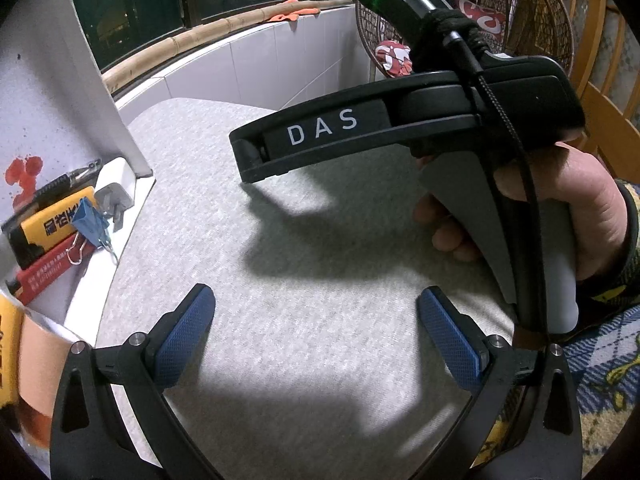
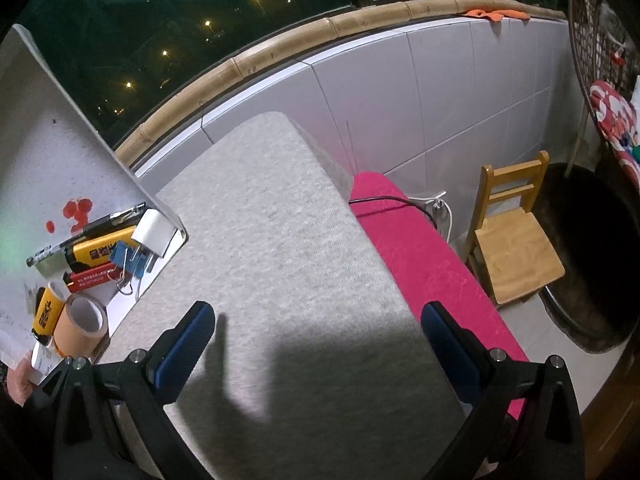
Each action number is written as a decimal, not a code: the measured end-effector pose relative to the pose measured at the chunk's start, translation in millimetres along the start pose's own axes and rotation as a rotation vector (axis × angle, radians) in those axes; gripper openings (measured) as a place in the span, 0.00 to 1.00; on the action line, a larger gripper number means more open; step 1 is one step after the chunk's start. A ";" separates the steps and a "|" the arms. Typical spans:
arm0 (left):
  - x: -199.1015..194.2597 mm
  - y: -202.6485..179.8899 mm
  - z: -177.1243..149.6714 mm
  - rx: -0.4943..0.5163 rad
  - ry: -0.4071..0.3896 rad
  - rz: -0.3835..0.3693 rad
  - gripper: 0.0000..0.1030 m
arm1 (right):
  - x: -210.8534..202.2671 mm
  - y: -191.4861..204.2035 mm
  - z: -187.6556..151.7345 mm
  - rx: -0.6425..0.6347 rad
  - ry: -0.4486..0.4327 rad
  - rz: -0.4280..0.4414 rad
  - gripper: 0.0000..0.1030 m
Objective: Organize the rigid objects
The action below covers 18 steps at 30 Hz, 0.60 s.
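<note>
A white box [image 2: 120, 304] at the left holds small rigid items: a yellow battery [image 2: 102, 255], a red lighter [image 2: 90, 281], a blue binder clip [image 2: 128, 261], a white charger [image 2: 154, 234], a pen [image 2: 86, 232] and a roll of tan tape [image 2: 82, 324]. In the left wrist view I see the same battery [image 1: 56, 220], lighter [image 1: 50, 272], clip [image 1: 90, 220] and a grey plug [image 1: 114, 200]. My left gripper [image 1: 316, 312] is open and empty over the grey cloth [image 1: 320, 260]. My right gripper [image 2: 318, 320] is open and empty; its body [image 1: 400, 128] hangs above the cloth.
The grey cloth [image 2: 280, 240] covers the table. A pink cover [image 2: 420, 260] lies along its right side. A small wooden chair [image 2: 512, 248] stands on the floor at the right. A tiled wall [image 2: 440, 92] with a bamboo rail [image 2: 320, 36] runs behind.
</note>
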<state>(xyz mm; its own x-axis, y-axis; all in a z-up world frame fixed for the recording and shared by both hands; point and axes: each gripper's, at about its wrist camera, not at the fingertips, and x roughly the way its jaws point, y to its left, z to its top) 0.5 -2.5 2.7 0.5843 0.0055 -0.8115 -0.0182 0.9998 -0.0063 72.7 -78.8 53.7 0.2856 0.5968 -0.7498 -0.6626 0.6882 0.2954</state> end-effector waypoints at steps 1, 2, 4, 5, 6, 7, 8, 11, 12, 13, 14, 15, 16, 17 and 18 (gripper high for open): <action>-0.1 -0.1 0.0 0.000 0.000 0.000 1.00 | -0.3 -0.3 -0.2 0.002 -0.001 0.001 1.00; 0.0 0.0 -0.1 0.000 0.000 0.000 1.00 | -0.1 -0.8 0.8 0.003 -0.001 0.002 1.00; 0.6 -1.0 -2.9 0.000 0.000 0.000 1.00 | 0.4 -1.3 0.9 0.006 -0.001 0.003 1.00; 0.5 -1.2 -2.9 0.001 0.000 0.000 1.00 | 0.8 -1.1 0.9 0.007 0.001 0.005 1.00; -0.1 -1.3 -3.5 0.001 0.000 0.000 1.00 | 0.9 -1.2 0.9 0.008 0.001 0.005 1.00; -0.4 -1.2 -3.8 0.001 0.000 0.000 1.00 | 0.9 -1.3 0.5 0.009 0.002 0.006 1.00; -0.4 -0.9 -3.7 0.000 -0.001 -0.001 1.00 | 0.8 -0.7 0.7 0.010 0.003 0.007 1.00; 0.8 0.2 -4.2 0.003 0.002 0.000 1.00 | 1.6 -1.2 1.7 0.013 0.005 0.009 1.00; 0.3 0.4 -2.9 0.000 0.002 -0.001 1.00 | 1.7 -1.5 1.5 0.015 0.006 0.011 1.00; 0.5 0.8 -3.0 0.000 0.000 -0.002 1.00 | 2.2 -2.4 1.9 0.017 0.006 0.013 1.00; 0.0 0.7 -3.8 0.004 -0.001 0.000 1.00 | 2.5 -2.8 2.3 0.019 0.007 0.013 1.00; -0.2 0.9 -4.0 0.002 0.000 -0.001 1.00 | 2.9 -3.2 2.7 0.021 0.008 0.014 1.00; -0.9 1.0 -4.6 0.001 -0.001 -0.001 1.00 | 3.1 -3.9 2.7 0.022 0.008 0.016 1.00; -1.1 1.1 -4.4 0.003 0.005 -0.001 1.00 | 3.5 -4.4 2.9 0.023 0.008 0.017 1.00; -1.2 1.3 -4.6 0.002 0.002 -0.001 1.00 | 3.4 -4.5 2.7 0.025 0.009 0.018 1.00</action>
<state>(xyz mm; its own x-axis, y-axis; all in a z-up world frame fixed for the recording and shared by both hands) -3.9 -1.2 1.0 0.5826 0.0045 -0.8128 -0.0158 0.9999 -0.0058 78.6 -78.7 51.4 0.2674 0.6059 -0.7493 -0.6500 0.6874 0.3239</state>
